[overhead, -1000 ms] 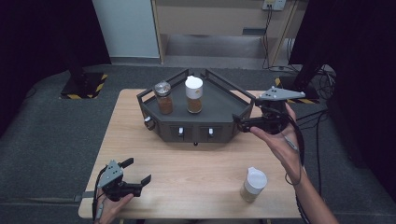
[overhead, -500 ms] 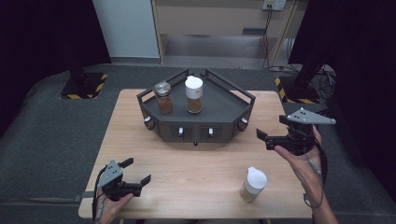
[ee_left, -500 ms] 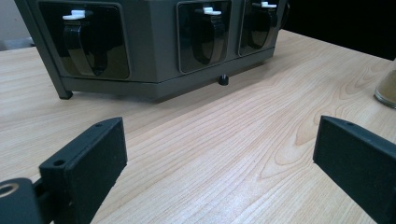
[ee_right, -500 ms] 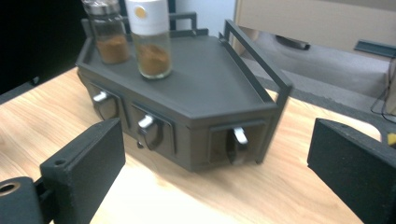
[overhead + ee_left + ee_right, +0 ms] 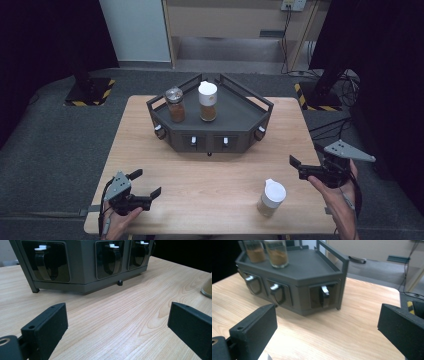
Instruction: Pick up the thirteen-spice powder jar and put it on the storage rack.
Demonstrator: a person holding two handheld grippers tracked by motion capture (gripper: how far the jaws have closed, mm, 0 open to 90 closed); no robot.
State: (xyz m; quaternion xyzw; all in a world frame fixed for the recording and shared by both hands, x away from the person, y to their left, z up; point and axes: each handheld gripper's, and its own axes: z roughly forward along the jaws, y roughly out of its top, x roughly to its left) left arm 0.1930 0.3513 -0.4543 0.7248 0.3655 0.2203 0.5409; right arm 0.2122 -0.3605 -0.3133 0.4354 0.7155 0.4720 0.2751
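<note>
Two spice jars stand on the dark rack (image 5: pixel 250 117): a metal-capped jar (image 5: pixel 175 104) and a white-capped jar (image 5: pixel 207 101), side by side. A third white-lidded spice jar (image 5: pixel 271 198) sits alone on the table (image 5: pixel 150 150) near the front edge, well apart from the rack. Right gripper (image 5: pixel 309 170) hangs just beside that jar; its jaws have just been opening and stand wide, nothing between them. Left gripper (image 5: pixel 146 187) rests low at the front left, jaws spread, empty. Likely two placed, one left to grasp and rack.
</note>
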